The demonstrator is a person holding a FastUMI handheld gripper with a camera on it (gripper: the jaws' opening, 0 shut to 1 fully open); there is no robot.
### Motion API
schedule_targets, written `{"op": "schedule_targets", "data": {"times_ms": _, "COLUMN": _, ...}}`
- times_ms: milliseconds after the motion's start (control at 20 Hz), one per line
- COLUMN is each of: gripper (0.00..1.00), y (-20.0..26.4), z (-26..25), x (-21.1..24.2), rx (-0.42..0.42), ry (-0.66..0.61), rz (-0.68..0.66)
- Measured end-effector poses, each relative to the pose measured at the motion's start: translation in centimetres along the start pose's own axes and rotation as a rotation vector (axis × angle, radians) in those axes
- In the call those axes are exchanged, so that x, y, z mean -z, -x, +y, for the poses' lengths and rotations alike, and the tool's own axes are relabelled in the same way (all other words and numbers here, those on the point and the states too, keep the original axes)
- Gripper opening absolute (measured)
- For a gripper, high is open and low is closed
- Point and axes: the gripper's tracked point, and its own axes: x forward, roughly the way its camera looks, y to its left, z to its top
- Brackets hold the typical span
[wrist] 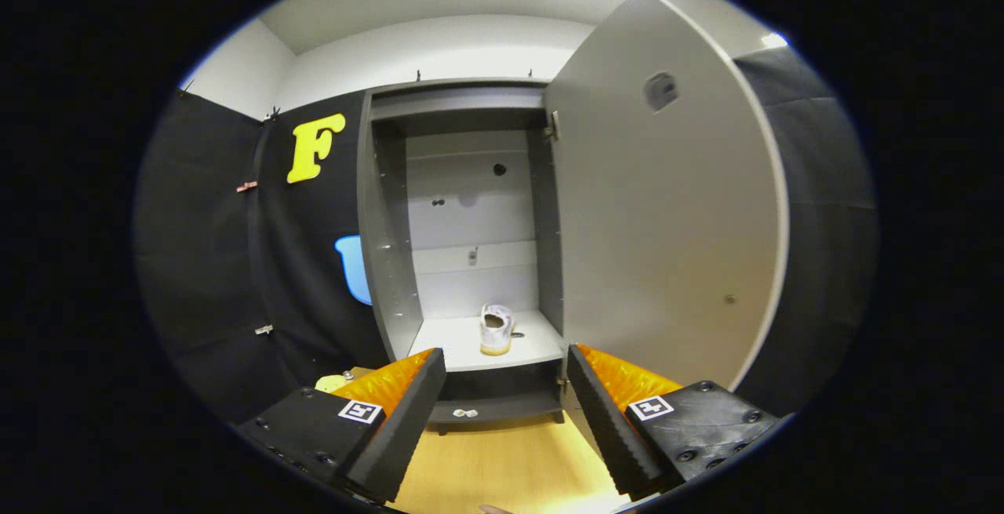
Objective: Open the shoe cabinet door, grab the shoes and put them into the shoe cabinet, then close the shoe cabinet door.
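The gripper (506,404) is spread wide with nothing between its fingers, held back over the wooden floor (502,467) in front of the shoe cabinet (463,224). The shoe (496,329) stands well beyond the fingertips, seen through the gap between them, inside the cabinet on the pale shelf (463,345). It sits toward the right half of that shelf, near the front edge, apart from both side walls. It is the one thing on the shelf. Its long axis runs near-to-far, with the heel and the dark opening turned toward the gripper and the toe pointing at the back panel. The cabinet door (667,208) is swung open to the right, its inner face showing.
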Motion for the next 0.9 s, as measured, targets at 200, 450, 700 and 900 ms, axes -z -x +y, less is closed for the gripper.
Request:
{"op": "schedule_targets", "data": {"times_ms": 200, "gripper": 0.98, "y": 4.3, "z": -5.6, "x": -1.4, "rx": 0.053, "ry": -0.006, "rz": -0.056}}
{"op": "schedule_targets", "data": {"times_ms": 450, "gripper": 0.97, "y": 6.8, "z": -13.3, "x": -2.4, "rx": 0.058, "ry": 0.007, "rz": -0.074}}
{"op": "schedule_targets", "data": {"times_ms": 700, "gripper": 0.97, "y": 5.3, "z": -18.4, "x": -1.3, "rx": 0.024, "ry": -0.026, "rz": -0.066}}
{"op": "schedule_targets", "data": {"times_ms": 900, "gripper": 0.98, "y": 1.7, "z": -20.0, "x": -0.3, "rx": 0.005, "ry": -0.035, "rz": -0.034}}
